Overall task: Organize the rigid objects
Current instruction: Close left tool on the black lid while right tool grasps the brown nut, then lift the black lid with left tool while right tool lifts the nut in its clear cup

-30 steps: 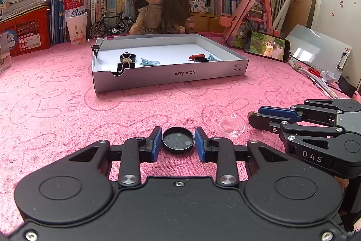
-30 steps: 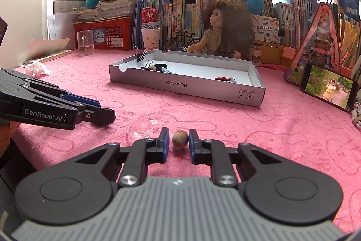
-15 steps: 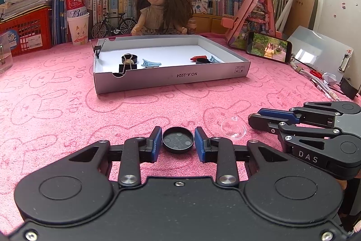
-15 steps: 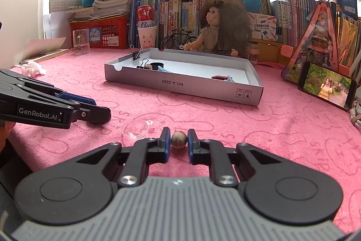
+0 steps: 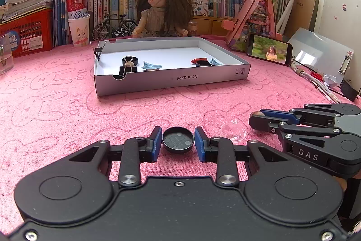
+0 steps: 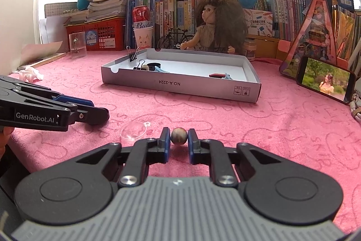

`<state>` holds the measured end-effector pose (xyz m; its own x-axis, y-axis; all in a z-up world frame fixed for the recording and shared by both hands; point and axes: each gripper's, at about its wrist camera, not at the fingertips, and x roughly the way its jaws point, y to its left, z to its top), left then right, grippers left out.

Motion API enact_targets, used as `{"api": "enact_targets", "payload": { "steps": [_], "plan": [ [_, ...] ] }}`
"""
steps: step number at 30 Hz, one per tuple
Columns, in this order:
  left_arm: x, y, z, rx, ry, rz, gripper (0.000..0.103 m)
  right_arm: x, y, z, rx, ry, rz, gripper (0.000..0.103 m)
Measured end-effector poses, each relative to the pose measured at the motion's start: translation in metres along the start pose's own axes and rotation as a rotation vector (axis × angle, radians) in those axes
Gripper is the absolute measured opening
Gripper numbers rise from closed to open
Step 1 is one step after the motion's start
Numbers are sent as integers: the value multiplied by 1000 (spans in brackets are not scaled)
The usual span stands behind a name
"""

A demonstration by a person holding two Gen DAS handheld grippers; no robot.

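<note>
left gripper (image 5: pixel 178 139): pads pinch a black round cap (image 5: pixel 178 139), one blue pad on each side, near front edge of the pink cloth (image 5: pixel 56 110). Whether the cap is lifted or resting: can't tell.
clear dome (image 5: pixel 233 132): 1, transparent, hard to make out, on the cloth between the two grippers; small tab on its far rim.
right gripper (image 6: pixel 178 137): closed on a small brown ball (image 6: pixel 179 136), both pads touching it. In the left view only a sliver of the ball shows at the fingertip.
person: only a bit of hand (image 6: pixel 4 139) at the left edge of the right view, cut off.
white tray (image 5: pixel 171 80): 1, mid-cloth beyond both grippers, print "NO.A-2224" upside down on the near wall, notch in its near-left corner.
tray, left end: 2 black binder clips, one clipped on the left wall (image 5: pixel 99 51), one lying inside (image 5: pixel 128 66); 1 black ring (image 5: pixel 133 60) behind it, partly covered; a small round thing at the clip, can't identify; 1 blue hair clip (image 5: pixel 151 65).
tray, right end: 1 red piece (image 5: pixel 199 59), 1 dark ring (image 5: pixel 203 63), 1 blue clip (image 5: pixel 216 62), bunched together, near wall cuts off their lower parts.
far edge: doll (image 5: pixel 162 8) behind the tray, lower body hidden by the far wall; phone (image 5: pixel 269 52) at far right, propped, screen on.
</note>
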<state>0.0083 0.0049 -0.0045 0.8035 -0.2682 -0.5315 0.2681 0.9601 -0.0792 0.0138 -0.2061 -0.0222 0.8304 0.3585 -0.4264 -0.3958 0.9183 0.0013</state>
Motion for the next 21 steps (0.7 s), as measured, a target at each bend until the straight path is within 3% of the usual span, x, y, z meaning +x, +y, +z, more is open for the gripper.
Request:
{"api": "enact_targets", "payload": {
  "steps": [10, 18, 21],
  "plan": [
    [-1, 0, 0, 3, -1, 10, 30, -10, 17, 14, -25, -65, 76, 20],
    [-4, 4, -1, -5, -2, 19, 30, 4, 27, 11, -38, -19, 105, 21],
    [-4, 5, -2, -5, -4, 19, 30, 4, 27, 10, -35, -21, 106, 27]
  ]
}}
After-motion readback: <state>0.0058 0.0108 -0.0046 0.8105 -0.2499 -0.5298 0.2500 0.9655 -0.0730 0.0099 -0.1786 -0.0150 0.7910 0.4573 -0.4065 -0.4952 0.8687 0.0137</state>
